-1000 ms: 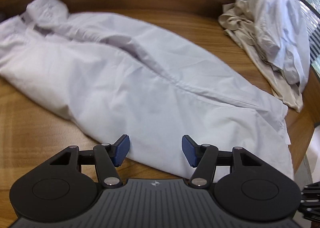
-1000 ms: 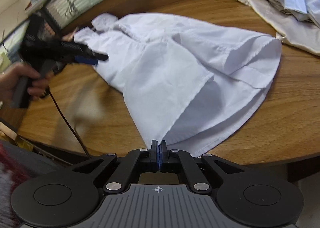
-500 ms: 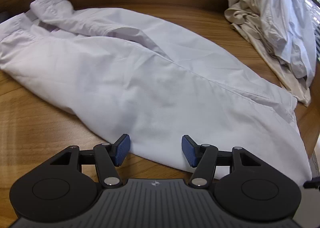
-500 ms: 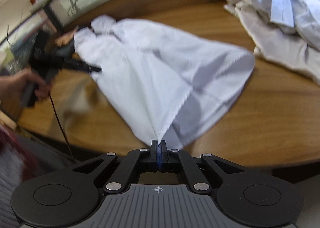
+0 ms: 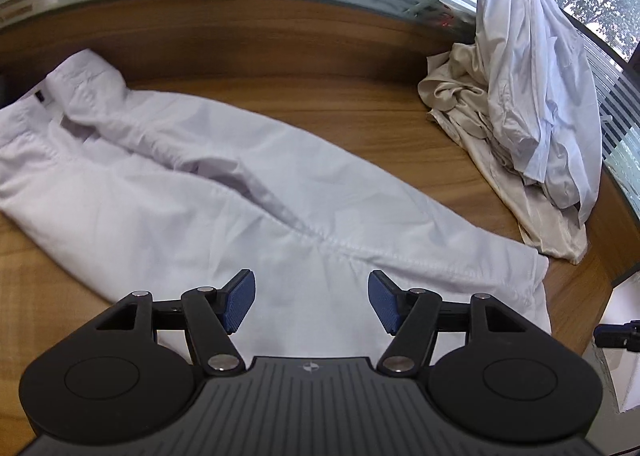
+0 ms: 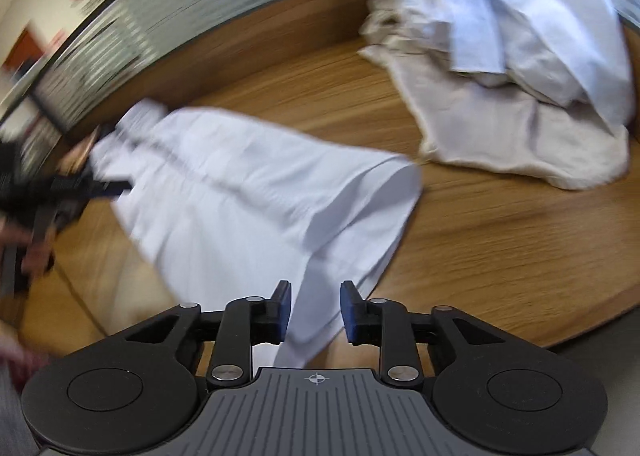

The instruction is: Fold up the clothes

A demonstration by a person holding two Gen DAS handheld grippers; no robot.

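Right claw (image 6: 315,312) released | one shirt (image 5: 248,212) | maybe two heaped

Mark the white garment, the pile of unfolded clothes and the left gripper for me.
white garment (image 5: 192,212), left wrist view, on its flat middle panel.
pile of unfolded clothes (image 5: 532,96), left wrist view, on the pale shirt on top.
left gripper (image 5: 311,306), left wrist view, midway between its blue fingertips.

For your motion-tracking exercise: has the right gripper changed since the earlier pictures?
Yes. The right gripper, earlier shut on the white garment's corner, now stands open, with that corner lying loose between its fingers above the table edge.
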